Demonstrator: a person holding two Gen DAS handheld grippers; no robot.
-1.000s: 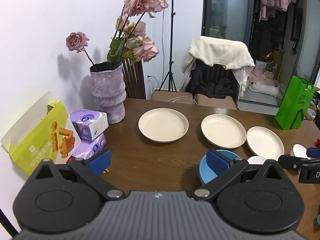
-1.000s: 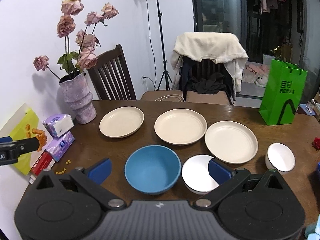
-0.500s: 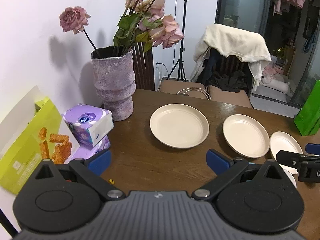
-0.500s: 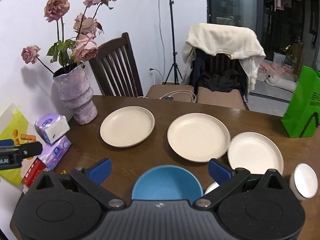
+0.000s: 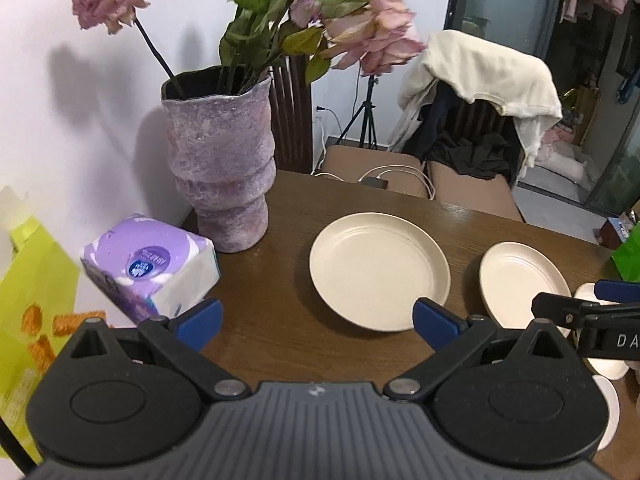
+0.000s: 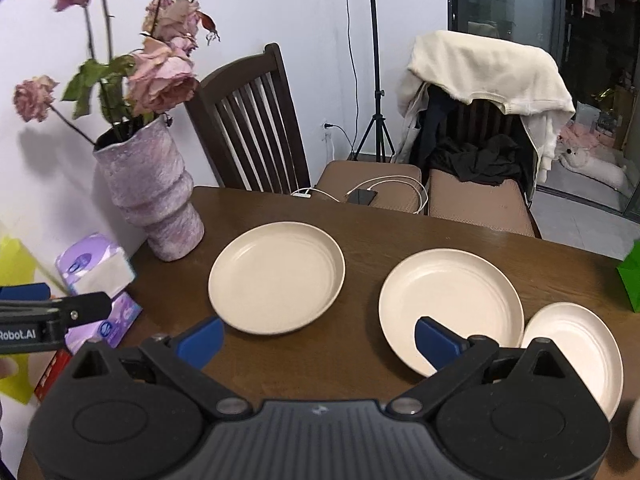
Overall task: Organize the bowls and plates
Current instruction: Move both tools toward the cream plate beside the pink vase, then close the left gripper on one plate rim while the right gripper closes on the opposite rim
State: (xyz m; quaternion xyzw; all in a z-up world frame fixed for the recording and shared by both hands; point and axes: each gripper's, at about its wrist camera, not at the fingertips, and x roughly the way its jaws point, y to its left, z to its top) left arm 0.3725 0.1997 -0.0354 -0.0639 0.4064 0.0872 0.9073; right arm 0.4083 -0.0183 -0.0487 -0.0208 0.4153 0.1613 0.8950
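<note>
Three cream plates in a row on the tabletop point(image 6: 360, 216), none stacked yet. Left plate point(image 6: 276, 276) sits just right of the purple vase point(image 6: 154, 204); middle plate point(image 6: 450, 304) apart from it; right plate point(image 6: 576, 356) appears to touch or slightly tuck under the middle one's rim, hard to say which.

Left gripper point(image 5: 316, 314) spread wide, holding nothing, above the near edge of the left plate. Right gripper point(image 6: 318, 338) also wide and empty, between left and middle plates.

Risks: shallow rims lying flat give poor purchase, so a pinch may slip or tip the plate. A leftward swing could knock the vase or the tissue pack point(image 5: 154, 264). The two grippers are close and might collide.
</note>
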